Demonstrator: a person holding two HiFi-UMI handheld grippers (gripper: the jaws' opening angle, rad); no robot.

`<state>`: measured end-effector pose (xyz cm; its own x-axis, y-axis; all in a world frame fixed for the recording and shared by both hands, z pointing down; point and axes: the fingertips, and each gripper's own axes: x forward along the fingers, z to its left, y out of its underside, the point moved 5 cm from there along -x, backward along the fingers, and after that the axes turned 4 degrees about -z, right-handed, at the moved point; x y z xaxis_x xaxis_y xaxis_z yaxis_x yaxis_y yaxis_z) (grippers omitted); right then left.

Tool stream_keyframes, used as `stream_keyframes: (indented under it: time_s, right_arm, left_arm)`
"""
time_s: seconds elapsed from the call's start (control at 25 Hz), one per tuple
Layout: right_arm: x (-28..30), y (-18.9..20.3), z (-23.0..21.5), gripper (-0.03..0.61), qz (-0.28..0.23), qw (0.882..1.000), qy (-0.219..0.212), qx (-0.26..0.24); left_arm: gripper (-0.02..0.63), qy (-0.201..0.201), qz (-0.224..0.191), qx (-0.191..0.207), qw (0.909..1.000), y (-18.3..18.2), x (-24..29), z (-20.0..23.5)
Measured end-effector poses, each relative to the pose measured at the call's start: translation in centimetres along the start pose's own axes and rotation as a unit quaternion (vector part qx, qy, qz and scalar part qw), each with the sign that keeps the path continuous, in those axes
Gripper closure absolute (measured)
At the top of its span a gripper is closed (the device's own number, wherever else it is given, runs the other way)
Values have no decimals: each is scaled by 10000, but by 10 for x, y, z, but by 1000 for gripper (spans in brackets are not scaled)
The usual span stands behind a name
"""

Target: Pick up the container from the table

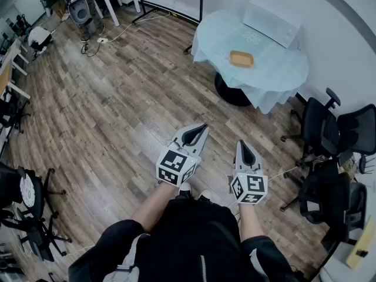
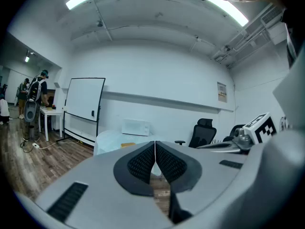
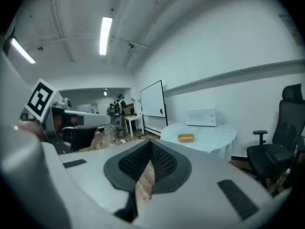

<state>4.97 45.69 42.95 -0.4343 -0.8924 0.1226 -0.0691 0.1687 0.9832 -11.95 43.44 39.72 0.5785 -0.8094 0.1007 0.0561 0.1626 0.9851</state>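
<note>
Left tongs [image 1: 201, 129] and right tongs [image 1: 242, 144] closed, empty, far from container [image 1: 241, 59].

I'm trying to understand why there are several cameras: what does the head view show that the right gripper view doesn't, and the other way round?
Only the head view shows the person's black top and forearms, plus the left gripper and right gripper from above, both far from the table. Only the right gripper view shows the ceiling light and its own fingers close up, shut and empty. Both show the table with the tan container and white microwave on it.
</note>
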Motion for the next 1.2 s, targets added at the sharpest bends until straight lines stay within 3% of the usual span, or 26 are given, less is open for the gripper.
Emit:
stream_keyframes:
  time_s: [0.4,0.84,1.2]
  right_arm:
    - [12,10,-4,553,133,9998,50,-147]
    - [14,41,-11,554,455,9988,168,99]
    - [13,31,2,554,403,9986,343,-28]
  left_arm:
    - [597,-13,68,61,10000,6,9,6]
    - [597,83,276,142,9995,27,9,23]
    - [597,287,268,215,9990,23,-5,46]
